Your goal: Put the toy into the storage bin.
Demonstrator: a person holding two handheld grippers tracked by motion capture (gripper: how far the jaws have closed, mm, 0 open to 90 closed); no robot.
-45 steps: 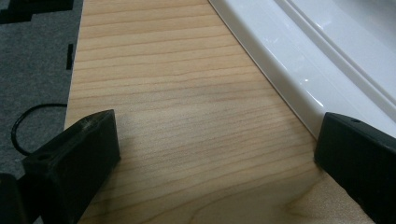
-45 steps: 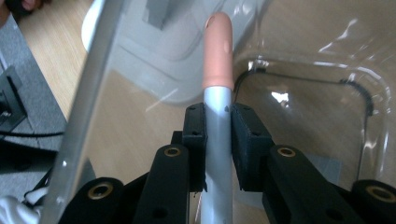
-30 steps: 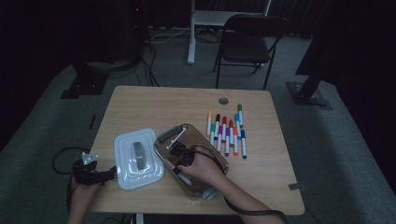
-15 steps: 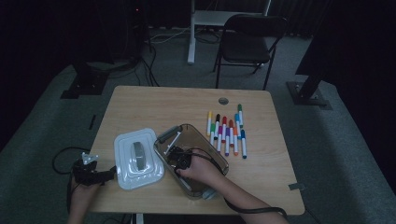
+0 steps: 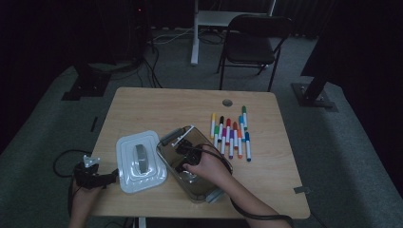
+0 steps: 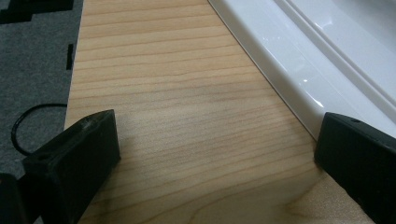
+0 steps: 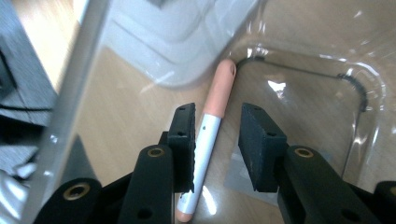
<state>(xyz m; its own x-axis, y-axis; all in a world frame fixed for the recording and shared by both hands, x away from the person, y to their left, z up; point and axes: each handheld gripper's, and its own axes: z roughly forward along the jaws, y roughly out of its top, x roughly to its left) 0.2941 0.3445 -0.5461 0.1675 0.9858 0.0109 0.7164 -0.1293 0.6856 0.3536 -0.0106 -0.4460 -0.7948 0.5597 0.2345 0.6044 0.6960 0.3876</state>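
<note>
the right gripper (image 7: 217,140) sits inside the clear container (image 5: 196,164), jaws parted on either side of a pink-capped marker (image 7: 209,135) that lies on the container floor, the left jaw close against its barrel and the right jaw apart from it. the left gripper (image 6: 215,154) rests released over the table (image 6: 177,116), just beside the white lid (image 5: 140,160). a row of coloured markers (image 5: 231,135) lies to the container's right.

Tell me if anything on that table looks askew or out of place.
Nothing damaged or spilled. The clear box sits skewed to the table edges, its white lid off beside it. One peach-capped marker lies in the box between the right gripper jaws; the other markers are in rows.
</note>
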